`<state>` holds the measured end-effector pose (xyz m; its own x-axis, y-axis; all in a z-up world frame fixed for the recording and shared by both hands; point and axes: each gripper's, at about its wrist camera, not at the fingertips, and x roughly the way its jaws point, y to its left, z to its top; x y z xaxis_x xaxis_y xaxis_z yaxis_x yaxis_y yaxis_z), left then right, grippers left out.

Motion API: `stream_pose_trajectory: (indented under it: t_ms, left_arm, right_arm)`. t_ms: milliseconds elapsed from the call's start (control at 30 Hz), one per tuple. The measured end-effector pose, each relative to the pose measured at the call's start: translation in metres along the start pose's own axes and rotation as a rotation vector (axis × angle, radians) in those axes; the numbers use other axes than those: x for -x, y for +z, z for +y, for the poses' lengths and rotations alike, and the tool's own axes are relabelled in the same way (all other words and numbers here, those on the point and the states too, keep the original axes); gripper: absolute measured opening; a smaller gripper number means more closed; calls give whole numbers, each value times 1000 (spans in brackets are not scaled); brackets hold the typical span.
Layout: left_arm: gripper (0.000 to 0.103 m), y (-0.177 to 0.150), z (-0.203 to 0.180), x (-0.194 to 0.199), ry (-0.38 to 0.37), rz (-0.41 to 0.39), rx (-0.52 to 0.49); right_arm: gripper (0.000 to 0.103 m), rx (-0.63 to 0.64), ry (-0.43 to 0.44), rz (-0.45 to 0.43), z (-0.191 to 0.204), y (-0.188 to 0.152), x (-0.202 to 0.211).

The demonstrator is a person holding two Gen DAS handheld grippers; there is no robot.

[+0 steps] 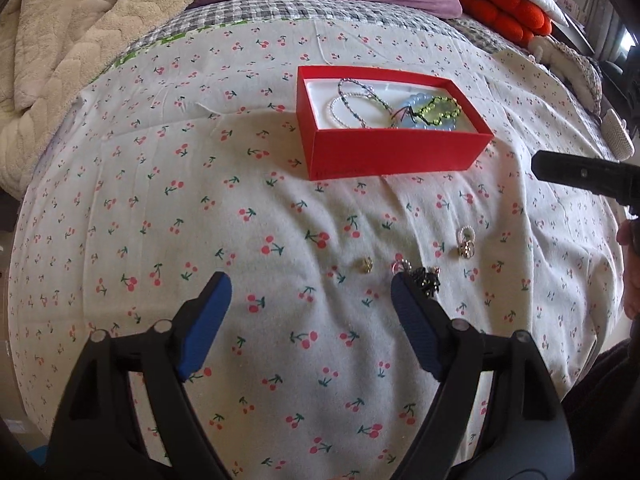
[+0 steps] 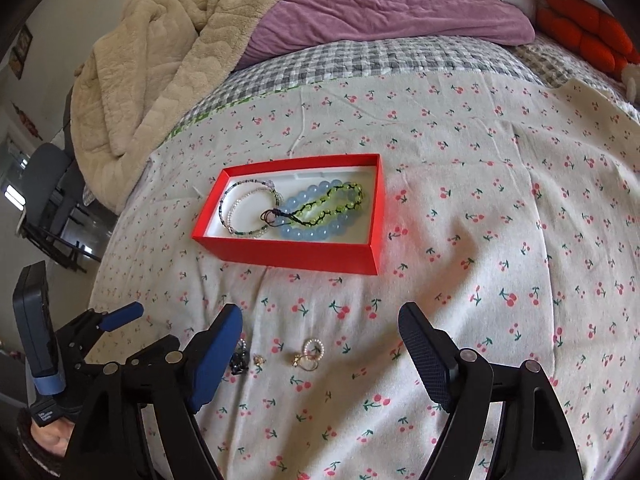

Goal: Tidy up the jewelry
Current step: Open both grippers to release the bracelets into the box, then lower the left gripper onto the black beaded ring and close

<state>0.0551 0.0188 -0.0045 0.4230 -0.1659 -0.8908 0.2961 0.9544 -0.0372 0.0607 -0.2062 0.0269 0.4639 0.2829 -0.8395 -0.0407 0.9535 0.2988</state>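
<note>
Landmark: red box (image 1: 394,136) on the cherry-print sheet (image 1: 200,220). Four bracelets already lie inside it: a pale blue bead bracelet (image 2: 316,216), a green bead bracelet on black cord (image 2: 328,204), a white pearl strand (image 2: 236,210) and a thin dark bead strand (image 2: 244,196).

Small pieces not yet boxed, all on the sheet on the near side of the box, well apart from it: a pearl ring with gold rings (image 2: 309,354), a small gold piece (image 2: 258,360) and a dark charm cluster (image 2: 240,360).

Left gripper (image 1: 310,320): jaws spread wide, nothing between the pads. Right gripper (image 2: 320,352): jaws likewise spread; the ring group shows in the gap but sits on the sheet, untouched.

Step in hand, as judged: bracelets done, both tools released, small pieces next. The next move calls for lowering one gripper over a single small piece and pinching low against soft fabric; these items are tiny and flat, so cloth may come up with them.

View differences: the right wrist view shows the left gripper beside the dark charm and the whole box interior from above. The left wrist view shows the charm cluster just at its right finger (image 1: 416,320), possibly touching; the overlap hides the contact.
</note>
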Motion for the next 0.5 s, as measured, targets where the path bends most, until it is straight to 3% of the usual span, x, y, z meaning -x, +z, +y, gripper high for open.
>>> stream_pose_trajectory:
  t_ms: [233,433,500]
  left_arm:
    - [82,-19,-19,-9,3,34,-108]
    - [82,-26,-42,-13,-59,54,-201]
    - [77,-25,-49,-13,-83,54,-215]
  right_arm:
    - [82,21,-27,57,0,-16,-11]
    - [82,21,-33,116,-2,-26,-21]
    - [82,21,-36,141,-2,-28,-24]
